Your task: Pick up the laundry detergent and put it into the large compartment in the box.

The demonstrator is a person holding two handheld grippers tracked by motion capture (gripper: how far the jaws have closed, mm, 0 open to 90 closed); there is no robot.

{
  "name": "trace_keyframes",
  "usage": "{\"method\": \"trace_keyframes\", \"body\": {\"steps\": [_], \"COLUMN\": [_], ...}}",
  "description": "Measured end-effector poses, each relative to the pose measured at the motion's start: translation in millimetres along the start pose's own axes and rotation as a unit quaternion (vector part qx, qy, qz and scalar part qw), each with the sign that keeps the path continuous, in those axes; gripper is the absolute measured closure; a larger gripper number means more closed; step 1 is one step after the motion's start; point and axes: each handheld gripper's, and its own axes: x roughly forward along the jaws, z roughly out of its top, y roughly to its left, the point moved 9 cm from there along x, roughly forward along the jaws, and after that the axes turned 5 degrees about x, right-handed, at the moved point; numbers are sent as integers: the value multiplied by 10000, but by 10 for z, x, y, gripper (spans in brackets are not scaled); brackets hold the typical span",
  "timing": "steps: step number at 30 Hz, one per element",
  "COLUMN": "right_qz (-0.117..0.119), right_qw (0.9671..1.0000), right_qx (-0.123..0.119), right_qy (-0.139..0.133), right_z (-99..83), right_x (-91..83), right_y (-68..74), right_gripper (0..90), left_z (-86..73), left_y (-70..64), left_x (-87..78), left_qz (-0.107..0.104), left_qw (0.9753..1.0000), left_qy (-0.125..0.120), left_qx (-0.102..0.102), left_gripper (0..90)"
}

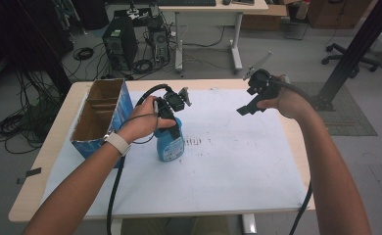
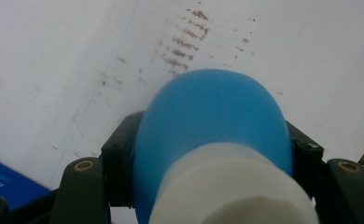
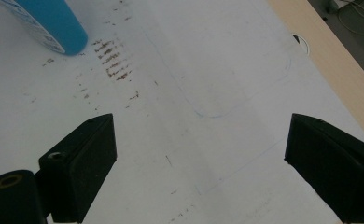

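A blue bottle [image 1: 171, 145] with a white neck stands upright on the white sheet [image 1: 228, 166], just right of the cardboard box. My left gripper [image 1: 172, 120] comes down from above and is shut on the bottle's upper part. In the left gripper view the blue bottle [image 2: 213, 116] sits between both jaws, its white neck nearest the camera. My right gripper [image 1: 248, 106] hovers above the sheet's far right part, open and empty. In the right gripper view the right gripper [image 3: 199, 154] has its jaws far apart over bare sheet, and the bottle's base [image 3: 54, 25] shows at top left.
An open cardboard box [image 1: 101, 117] with blue sides stands at the table's left, close to my left hand. Brown smudges [image 1: 194, 142] mark the sheet right of the bottle. The wooden table edge [image 3: 329, 60] runs beside the right gripper. A desk, computers and cables lie beyond the table.
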Motion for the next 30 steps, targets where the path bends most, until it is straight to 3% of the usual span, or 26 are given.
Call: {"method": "trace_keyframes", "body": {"steps": [17, 30], "right_qz": [-6, -19], "right_qw": [10000, 10000], "right_qx": [-4, -8], "right_qy": [-41, -41], "right_z": [8, 4], "right_x": [-20, -39], "right_y": [12, 24], "right_gripper": [91, 92], "left_z": [-10, -38], "left_y": [-32, -28], "left_x": [-88, -249], "left_qz": [46, 176], "left_qw": [10000, 9996], "left_qy": [-33, -111], "left_qx": [-39, -211], "left_gripper": [370, 370]}}
